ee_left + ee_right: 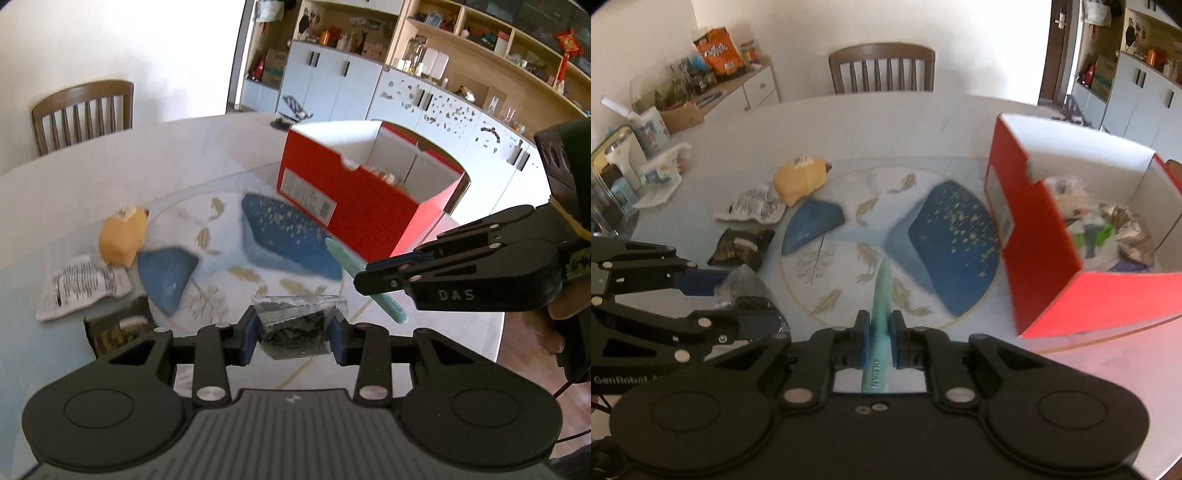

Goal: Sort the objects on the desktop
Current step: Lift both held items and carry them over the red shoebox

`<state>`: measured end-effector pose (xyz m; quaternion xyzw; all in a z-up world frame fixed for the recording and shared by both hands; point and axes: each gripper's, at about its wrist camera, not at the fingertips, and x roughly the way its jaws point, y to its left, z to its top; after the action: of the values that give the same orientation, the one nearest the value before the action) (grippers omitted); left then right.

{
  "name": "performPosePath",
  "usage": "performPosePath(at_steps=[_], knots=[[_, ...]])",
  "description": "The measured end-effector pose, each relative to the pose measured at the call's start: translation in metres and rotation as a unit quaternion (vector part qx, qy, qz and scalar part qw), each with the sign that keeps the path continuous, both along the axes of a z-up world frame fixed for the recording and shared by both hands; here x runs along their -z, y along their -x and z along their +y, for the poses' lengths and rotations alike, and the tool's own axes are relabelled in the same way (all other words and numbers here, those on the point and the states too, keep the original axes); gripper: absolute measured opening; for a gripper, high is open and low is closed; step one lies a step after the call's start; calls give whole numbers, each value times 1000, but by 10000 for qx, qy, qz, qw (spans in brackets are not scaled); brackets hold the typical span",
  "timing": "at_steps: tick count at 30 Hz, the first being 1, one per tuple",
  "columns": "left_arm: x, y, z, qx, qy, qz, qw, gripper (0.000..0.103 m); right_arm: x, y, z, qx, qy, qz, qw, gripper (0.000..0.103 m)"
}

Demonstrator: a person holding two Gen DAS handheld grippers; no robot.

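With the left tool [293,334] pinching a limp clear sachet [295,326] and the right tool [879,338] clamping a mint-green stick [881,314], either could slip free short of the red box [1052,258].

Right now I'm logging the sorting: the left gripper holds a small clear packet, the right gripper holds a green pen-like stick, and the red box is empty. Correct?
Not quite. The red box already holds several items, as the right wrist view shows. The left gripper does hold the small clear packet, and the right gripper holds the green stick.
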<state>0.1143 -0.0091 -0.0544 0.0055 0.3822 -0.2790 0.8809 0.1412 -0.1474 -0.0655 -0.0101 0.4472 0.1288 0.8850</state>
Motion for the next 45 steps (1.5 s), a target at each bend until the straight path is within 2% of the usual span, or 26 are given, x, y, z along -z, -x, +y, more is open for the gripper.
performPosePath(at_steps=[10, 20, 36, 45], knots=[[-35, -4, -29, 120, 47, -245, 9996, 38, -43, 8, -34, 57, -196, -329, 9992, 10], [-60, -18, -73, 266, 70, -501, 9984, 38, -72, 9, -78, 137, -274, -604, 9977, 10], [-74, -60, -164, 483, 21, -689, 9965, 38, -75, -26, -168, 305, -211, -671, 9971, 10], [-73, -83, -198, 683, -116, -677, 9953, 38, -71, -44, -208, 496, -103, -698, 9963, 10]])
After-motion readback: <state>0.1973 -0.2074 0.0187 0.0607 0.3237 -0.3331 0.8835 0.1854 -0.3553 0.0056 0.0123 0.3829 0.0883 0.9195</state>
